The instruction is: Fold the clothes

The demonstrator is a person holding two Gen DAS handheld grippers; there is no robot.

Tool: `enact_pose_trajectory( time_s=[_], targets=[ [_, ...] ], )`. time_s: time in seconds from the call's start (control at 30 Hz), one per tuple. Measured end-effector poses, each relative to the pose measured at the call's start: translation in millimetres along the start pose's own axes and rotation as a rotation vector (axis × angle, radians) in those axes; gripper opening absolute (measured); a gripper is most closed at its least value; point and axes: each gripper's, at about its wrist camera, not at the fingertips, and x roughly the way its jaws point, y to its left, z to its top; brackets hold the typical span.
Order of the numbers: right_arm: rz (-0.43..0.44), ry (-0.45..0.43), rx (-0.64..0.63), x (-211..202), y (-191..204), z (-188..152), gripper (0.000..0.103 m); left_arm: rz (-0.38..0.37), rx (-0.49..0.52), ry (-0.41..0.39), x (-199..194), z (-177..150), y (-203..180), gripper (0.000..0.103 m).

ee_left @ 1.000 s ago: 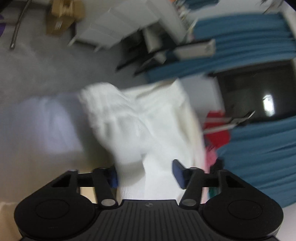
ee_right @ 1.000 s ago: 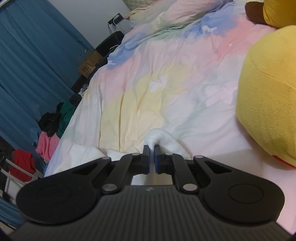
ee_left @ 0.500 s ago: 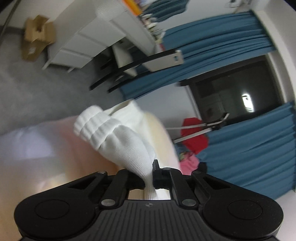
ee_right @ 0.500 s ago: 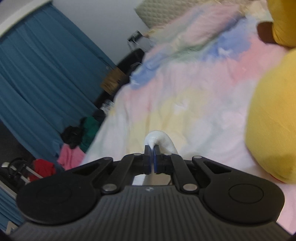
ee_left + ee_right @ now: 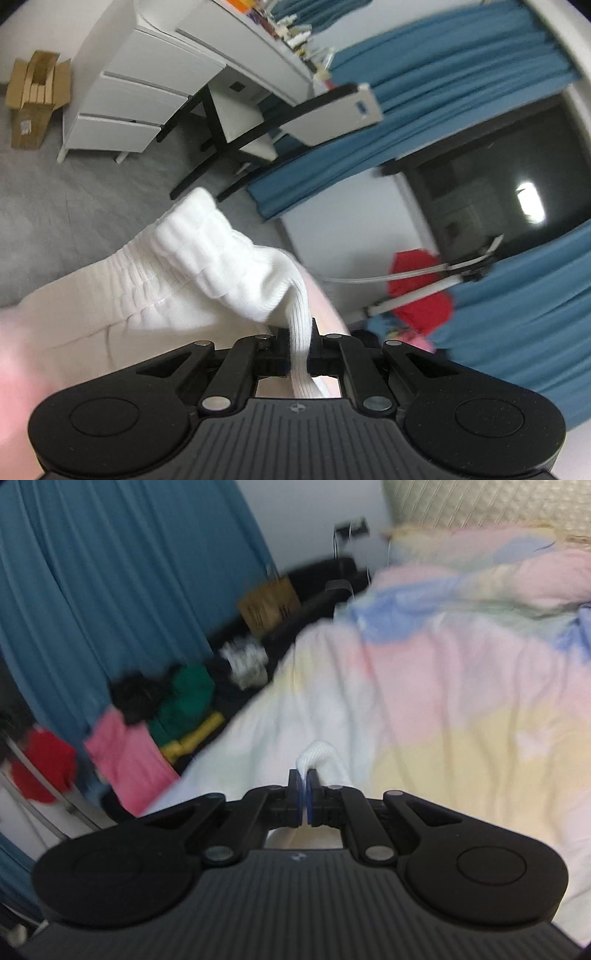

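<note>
Left hand-held gripper [image 5: 299, 343] and right hand-held gripper [image 5: 304, 797] each pinch an edge of the white ribbed knit garment [image 5: 207, 266], lifting it off the pastel-quilted bed [image 5: 461, 709] ahead, likely to spread it for folding.

White ribbed knit garment [image 5: 221, 254], matt black plastic hand-held gripper [image 5: 299, 343], soft pastel cotton bedcover [image 5: 461, 709]

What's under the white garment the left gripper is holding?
Under the white garment the pink and cream bedding shows, with grey floor beyond. Whatever lies directly beneath its bunched folds is covered.
</note>
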Motion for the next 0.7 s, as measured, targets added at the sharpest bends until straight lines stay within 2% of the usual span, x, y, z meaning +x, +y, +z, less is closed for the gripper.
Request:
enact_pose_trajectory(
  time_s=[0.1, 0.23, 0.33, 0.43, 0.47, 0.5, 0.53, 0.57, 0.6, 0.67, 0.7],
  targets=[
    [-0.083, 0.096, -0.006, 61.1, 17.0, -15.0, 0.006, 0.1, 0.011, 0.045, 67.7, 6.7, -14.3, 0.007],
    [-0.141, 0.179, -0.03, 115.4, 18.1, -47.3, 0.006, 0.214, 0.061, 0.082, 125.6, -1.5, -13.5, 0.008],
    [-0.124, 0.176, -0.101, 125.5, 22.0, -61.3, 0.01, 0.26, 0.096, 0.11, 146.4, -7.4, -3.5, 0.011],
    [-0.047, 0.166, -0.111, 117.2, 15.9, -61.6, 0.015, 0.258, 0.132, 0.122, 140.9, -11.4, -4.3, 0.016],
    [-0.012, 0.17, -0.074, 110.8, 8.4, -59.8, 0.017, 0.249, 0.144, 0.124, 135.0, -12.1, -5.7, 0.026],
    [0.024, 0.173, -0.036, 104.5, 0.9, -57.9, 0.026, 0.236, 0.157, 0.125, 126.9, -12.4, -7.7, 0.036],
    [0.059, 0.176, 0.001, 98.1, -6.7, -56.1, 0.041, 0.224, 0.169, 0.121, 118.9, -12.8, -10.5, 0.041],
    [0.082, 0.169, 0.031, 88.2, -14.6, -54.1, 0.046, 0.213, 0.179, 0.11, 108.2, -13.8, -13.2, 0.054],
    [0.103, 0.158, 0.049, 75.5, -21.4, -53.5, 0.051, 0.202, 0.188, 0.097, 95.5, -15.3, -15.6, 0.073],
    [0.149, 0.137, 0.072, 46.3, -33.9, -57.9, 0.053, 0.187, 0.218, 0.069, 69.4, -22.0, -18.8, 0.087],
    [0.174, 0.129, 0.086, 31.0, -41.5, -59.9, 0.055, 0.175, 0.235, 0.057, 55.4, -26.9, -19.2, 0.088]
  ],
)
